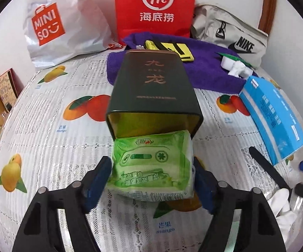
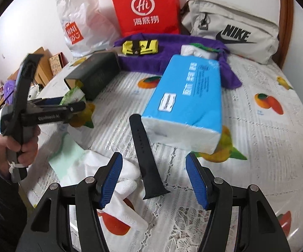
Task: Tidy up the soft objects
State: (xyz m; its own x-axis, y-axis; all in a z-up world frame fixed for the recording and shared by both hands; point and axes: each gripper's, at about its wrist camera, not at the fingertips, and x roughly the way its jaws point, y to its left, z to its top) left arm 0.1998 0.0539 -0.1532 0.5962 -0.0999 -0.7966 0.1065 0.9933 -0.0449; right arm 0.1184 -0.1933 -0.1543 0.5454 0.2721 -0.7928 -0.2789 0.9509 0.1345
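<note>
Green tissue pack (image 1: pixel 151 166) lies half inside the dark tin's (image 1: pixel 153 88) mouth, between the left gripper's (image 1: pixel 152 180) pads, grip uncertain. At three o'clock, blue tissue pack (image 2: pixel 185 103) awaits; right gripper (image 2: pixel 153 180) open, empty.

surface: fruit-print cloth (image 2: pixel 256 126) | on it: tin (image 1: pixel 153 96), tissue pack (image 2: pixel 185 105), strap (image 2: pixel 145 157)
</note>
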